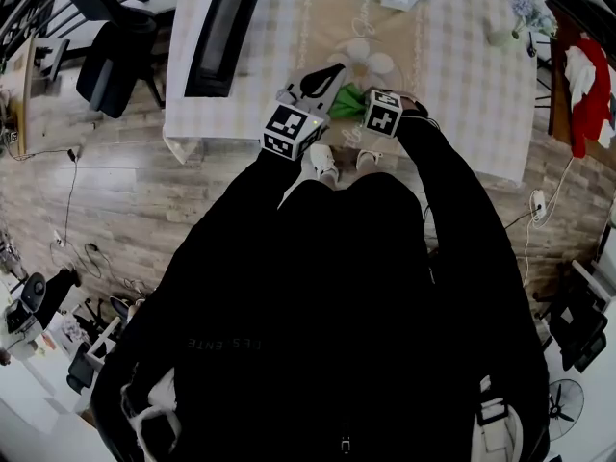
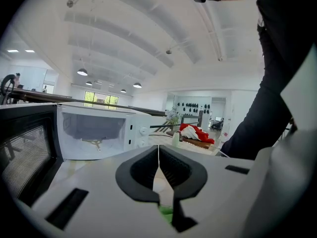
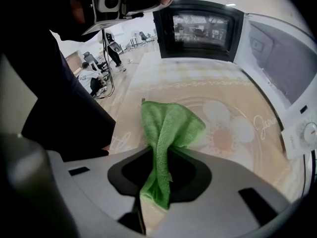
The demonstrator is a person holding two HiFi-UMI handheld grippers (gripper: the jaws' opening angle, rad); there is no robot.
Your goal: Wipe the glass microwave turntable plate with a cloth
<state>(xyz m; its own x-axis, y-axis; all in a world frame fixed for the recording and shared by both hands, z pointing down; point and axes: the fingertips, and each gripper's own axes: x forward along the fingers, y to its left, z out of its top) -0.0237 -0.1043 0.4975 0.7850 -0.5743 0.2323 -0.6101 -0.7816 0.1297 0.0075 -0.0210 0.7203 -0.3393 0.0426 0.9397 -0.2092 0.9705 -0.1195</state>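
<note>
The glass turntable plate (image 3: 237, 114) lies flat on the patterned tablecloth in front of the open microwave (image 3: 280, 66); in the head view the plate (image 1: 372, 64) is faint. My right gripper (image 3: 161, 155) is shut on a green cloth (image 3: 171, 125), which bunches out of the jaws and rests on the plate's near left edge. In the head view the cloth (image 1: 345, 102) shows between the two marker cubes. My left gripper (image 2: 158, 158) is shut with nothing seen between its jaws, tilted up toward the microwave (image 2: 94, 133), just left of the cloth (image 2: 166, 213).
The microwave door (image 1: 221, 32) stands open at the table's left. The tablecloth's front edge (image 1: 241, 141) lies close to my body. A small pale pot (image 1: 500, 35) stands at the table's right. Red fabric (image 1: 589, 85) lies on a bench beyond; a chair (image 1: 115, 65) stands left.
</note>
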